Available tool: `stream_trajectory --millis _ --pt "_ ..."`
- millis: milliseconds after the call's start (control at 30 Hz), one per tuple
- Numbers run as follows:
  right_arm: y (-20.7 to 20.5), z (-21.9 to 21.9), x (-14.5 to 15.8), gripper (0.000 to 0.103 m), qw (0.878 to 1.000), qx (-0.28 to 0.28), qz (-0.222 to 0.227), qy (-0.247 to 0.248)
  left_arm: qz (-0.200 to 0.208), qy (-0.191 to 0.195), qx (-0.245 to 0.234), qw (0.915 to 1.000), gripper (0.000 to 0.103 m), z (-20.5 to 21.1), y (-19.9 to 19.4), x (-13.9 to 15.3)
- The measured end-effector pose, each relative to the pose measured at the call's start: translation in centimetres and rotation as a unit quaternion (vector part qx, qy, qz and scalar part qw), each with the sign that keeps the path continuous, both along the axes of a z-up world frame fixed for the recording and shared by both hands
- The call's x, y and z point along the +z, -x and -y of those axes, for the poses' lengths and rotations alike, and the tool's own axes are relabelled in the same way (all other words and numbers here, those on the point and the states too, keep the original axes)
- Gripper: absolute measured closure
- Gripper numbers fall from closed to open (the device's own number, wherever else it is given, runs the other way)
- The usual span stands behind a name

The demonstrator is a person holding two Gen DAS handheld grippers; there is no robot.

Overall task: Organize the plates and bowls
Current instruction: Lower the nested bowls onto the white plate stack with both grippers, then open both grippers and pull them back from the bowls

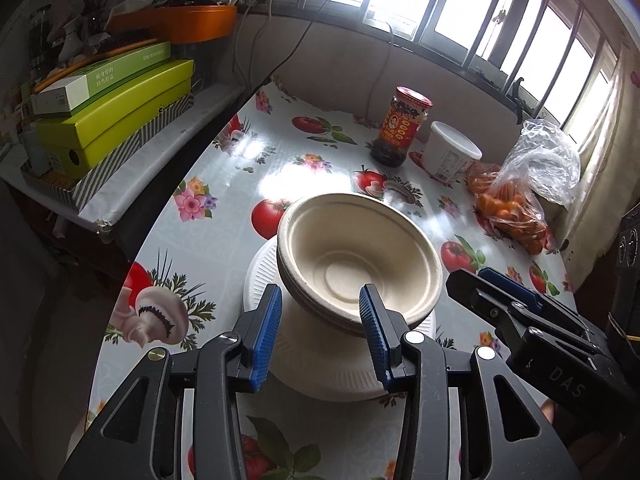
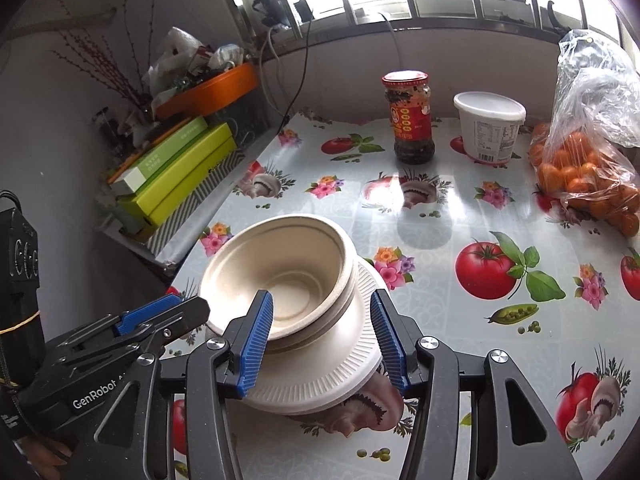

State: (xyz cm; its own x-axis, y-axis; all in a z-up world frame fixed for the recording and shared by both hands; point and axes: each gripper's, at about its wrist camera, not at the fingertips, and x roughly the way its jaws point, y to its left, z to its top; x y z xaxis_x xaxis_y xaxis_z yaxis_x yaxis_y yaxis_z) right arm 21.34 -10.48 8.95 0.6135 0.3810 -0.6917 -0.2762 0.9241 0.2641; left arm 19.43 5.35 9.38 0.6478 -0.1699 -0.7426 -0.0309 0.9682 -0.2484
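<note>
Left wrist | nested beige pulp bowls (image 1: 356, 264) on ribbed white plates (image 1: 320, 364) | both claws (image 1: 320, 332) (image 2: 322, 340) gaping, empty

You get strong daylight from the windows (image 1: 460, 12), blown out to white in both views. Glare patches shine on the tablecloth (image 2: 424, 216). The left corners sit dim. Fisheye bends the edges; the centre stays sharp.

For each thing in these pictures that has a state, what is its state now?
Stack of beige paper bowls: nested, upright, on plates.
Stack of white ribbed paper plates: flat on table.
Red-lidded glass sauce jar: closed, upright.
White plastic tub: lid on, upright.
Left tongs: open.
Right tongs: open.
</note>
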Motion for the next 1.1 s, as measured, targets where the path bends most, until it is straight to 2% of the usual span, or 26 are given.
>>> stream_trajectory --millis 200,300,467,533,633,767,867,1100 --pt "2.3 0.9 -0.1 0.052 1.000 0.001 0.009 0.006 0.003 -0.007 0.004 1.0000 0.061 0.5 2.5 -0.1" --pt "3.3 1.3 -0.4 0.051 1.000 0.002 0.011 0.012 0.000 -0.004 0.002 1.0000 0.061 0.7 3.8 -0.6" --pt "4.7 1.9 -1.2 0.048 0.999 0.001 0.016 0.028 0.001 -0.019 0.013 0.9997 0.061 1.3 5.6 -1.8" --pt "5.0 2.2 -1.6 0.048 1.000 0.001 0.012 0.026 -0.006 -0.017 0.011 0.9998 0.061 1.5 6.0 -2.5" --pt "5.5 2.4 -2.0 0.048 0.999 -0.001 0.011 0.032 -0.008 -0.040 0.010 0.9991 0.061 2.2 6.5 -3.2" --pt "6.0 2.5 -2.2 0.048 0.999 -0.002 0.016 0.043 -0.014 -0.038 0.002 0.9992 0.061 2.8 6.9 -3.9" --pt "6.3 2.6 -2.7 0.048 0.998 -0.001 0.014 0.054 -0.007 -0.059 -0.003 0.9982 0.061 3.7 7.3 -4.3" --pt "6.6 2.7 -5.0 0.048 0.997 -0.004 -0.012 0.078 -0.029 -0.056 -0.013 0.9979 0.061 4.7 7.5 -6.3"
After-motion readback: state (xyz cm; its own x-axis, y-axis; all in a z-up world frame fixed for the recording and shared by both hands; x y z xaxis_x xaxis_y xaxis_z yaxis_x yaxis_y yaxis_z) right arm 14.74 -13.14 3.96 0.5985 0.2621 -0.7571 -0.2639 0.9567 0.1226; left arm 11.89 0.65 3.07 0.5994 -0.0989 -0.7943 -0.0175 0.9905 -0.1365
